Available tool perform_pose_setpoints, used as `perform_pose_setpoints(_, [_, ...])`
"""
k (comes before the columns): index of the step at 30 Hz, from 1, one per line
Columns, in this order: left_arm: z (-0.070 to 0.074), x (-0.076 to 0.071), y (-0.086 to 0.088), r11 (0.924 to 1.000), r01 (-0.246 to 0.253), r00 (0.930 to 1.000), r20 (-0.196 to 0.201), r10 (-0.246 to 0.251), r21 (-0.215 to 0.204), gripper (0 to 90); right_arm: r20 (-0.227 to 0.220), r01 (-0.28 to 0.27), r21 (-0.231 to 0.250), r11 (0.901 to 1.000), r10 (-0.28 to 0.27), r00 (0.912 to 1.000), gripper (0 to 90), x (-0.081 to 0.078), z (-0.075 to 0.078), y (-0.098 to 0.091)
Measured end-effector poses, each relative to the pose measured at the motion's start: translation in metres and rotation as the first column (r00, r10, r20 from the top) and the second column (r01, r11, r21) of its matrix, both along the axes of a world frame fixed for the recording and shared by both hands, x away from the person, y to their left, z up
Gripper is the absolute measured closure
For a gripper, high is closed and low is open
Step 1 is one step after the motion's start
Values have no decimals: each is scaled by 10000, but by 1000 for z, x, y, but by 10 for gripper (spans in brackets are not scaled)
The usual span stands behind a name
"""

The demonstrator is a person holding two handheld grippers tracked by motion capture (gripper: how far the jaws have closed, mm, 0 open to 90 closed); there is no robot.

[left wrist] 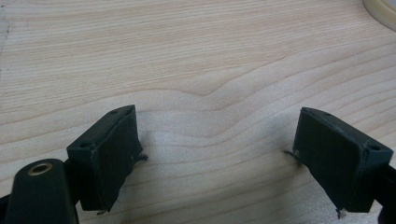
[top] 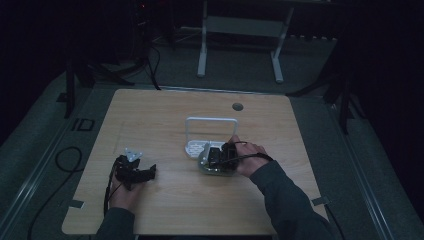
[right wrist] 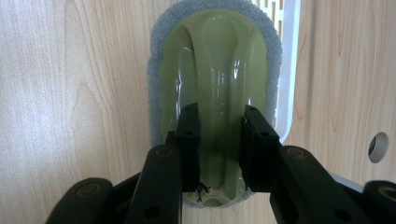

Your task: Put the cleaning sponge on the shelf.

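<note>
Right tool (right wrist: 219, 154) clamped on scrubber (right wrist: 215, 70) ridge; left tool (left wrist: 215, 149) apart, idle at 9 o'clock. Rack (right wrist: 290, 70) probably touching; we lift straight, keep grip centred.

Dim lab: wooden table (top: 175, 210) ringed by dark stands (top: 70, 80), floor cables (top: 65, 160)

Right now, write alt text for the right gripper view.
The right gripper is shut on the raised ridge of a green scrubber with a grey pad, lying on a wooden table beside a white rack.
</note>
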State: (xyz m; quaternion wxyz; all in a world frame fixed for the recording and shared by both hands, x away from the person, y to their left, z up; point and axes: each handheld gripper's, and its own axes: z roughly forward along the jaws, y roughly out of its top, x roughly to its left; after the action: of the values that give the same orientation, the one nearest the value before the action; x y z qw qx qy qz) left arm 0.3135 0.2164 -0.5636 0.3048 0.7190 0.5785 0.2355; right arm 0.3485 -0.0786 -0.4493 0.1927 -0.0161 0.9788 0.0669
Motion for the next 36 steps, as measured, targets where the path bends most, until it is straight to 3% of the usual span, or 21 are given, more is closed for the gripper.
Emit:
perform_pose_setpoints(13, [0,0,0,10000,-4,10000,9,4,-7,145,60,97,181,9998,-98,9999,716,5,1,5])
perform_pose_setpoints(36, [0,0,0,10000,24,10000,14,-24,4,145,641,93,-62,9999,-89,9979,717,13,2,16])
